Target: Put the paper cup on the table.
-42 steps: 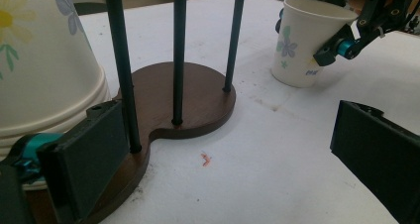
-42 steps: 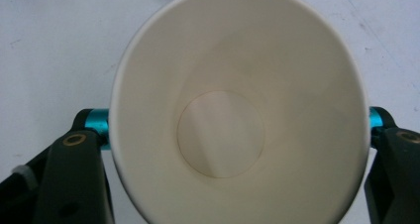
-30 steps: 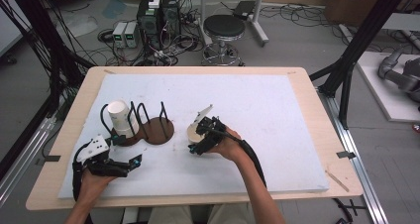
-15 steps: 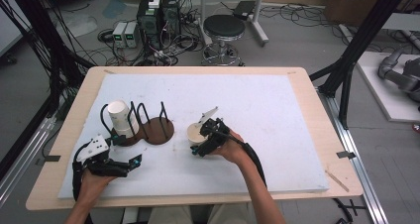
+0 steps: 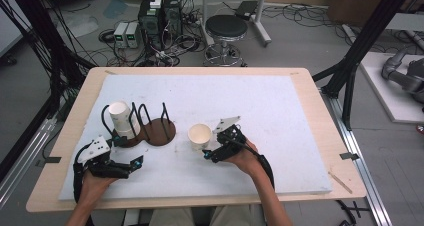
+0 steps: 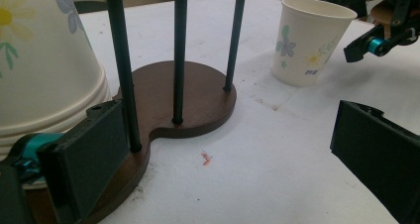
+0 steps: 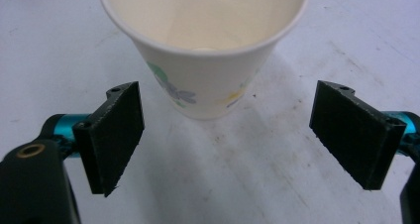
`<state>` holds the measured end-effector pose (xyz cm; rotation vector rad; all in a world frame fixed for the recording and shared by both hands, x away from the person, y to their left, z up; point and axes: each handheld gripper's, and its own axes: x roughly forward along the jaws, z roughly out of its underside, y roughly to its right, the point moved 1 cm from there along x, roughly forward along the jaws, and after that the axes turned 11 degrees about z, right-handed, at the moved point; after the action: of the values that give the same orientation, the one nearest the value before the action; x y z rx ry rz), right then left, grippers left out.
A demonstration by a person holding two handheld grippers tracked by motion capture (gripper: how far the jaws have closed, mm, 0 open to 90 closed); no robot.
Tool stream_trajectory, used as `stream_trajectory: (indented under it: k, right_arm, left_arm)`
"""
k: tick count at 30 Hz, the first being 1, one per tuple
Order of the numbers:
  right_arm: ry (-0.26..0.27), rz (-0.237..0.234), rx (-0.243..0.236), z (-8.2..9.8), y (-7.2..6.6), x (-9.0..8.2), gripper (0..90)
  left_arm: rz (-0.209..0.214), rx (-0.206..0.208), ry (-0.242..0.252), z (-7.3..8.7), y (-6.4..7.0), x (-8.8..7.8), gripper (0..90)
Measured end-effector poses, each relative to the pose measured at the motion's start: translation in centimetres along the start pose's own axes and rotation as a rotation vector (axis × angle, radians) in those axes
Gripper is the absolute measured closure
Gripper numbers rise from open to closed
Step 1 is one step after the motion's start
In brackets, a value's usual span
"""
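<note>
A round black stool [image 5: 226, 27] is standing on the floor beyond the desk [image 5: 310, 136], well apart from either tool. Computer boxes [image 5: 160, 13] are sitting left of it among tangled cables [image 5: 65, 66].

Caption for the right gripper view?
Right gripper, jaws open, facing an upright flowered paper cup on the white table cover.

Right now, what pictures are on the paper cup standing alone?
Small flowers, bluish and yellow, on the white paper cup; clearest in the left gripper view.

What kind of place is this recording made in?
Most likely a lab or workshop: a wooden table with a white top stands among black frame posts, and computer boxes with tangled cables and a round black stool sit on the grey floor.
</note>
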<state>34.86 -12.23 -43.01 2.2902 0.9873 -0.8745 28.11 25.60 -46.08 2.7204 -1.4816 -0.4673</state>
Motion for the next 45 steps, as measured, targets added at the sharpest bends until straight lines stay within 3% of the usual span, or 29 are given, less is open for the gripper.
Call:
stream_trajectory:
  k: [10, 21, 31, 45]
  right_arm:
    - [0.102, 0.033, 0.055, 2.1, 0.3, -1.6, 14.0]
    - [0.232, 0.052, 0.205, 5.8, 1.5, -3.7, 15.3]
    - [0.303, 0.096, 0.238, 7.4, 1.8, -5.0, 15.4]
    - [0.336, 0.141, 0.259, 8.7, 2.4, -5.6, 15.4]
  left_arm:
    - [-0.002, -0.002, -0.001, 0.0, 0.0, 0.0, 1.8]
    - [0.000, -0.009, -0.003, 0.0, -0.1, 0.1, 1.8]
    - [-0.005, -0.021, -0.004, 0.0, -0.2, 0.0, 1.8]
    - [-0.015, -0.026, 0.010, 0.0, -0.1, -0.1, 1.8]
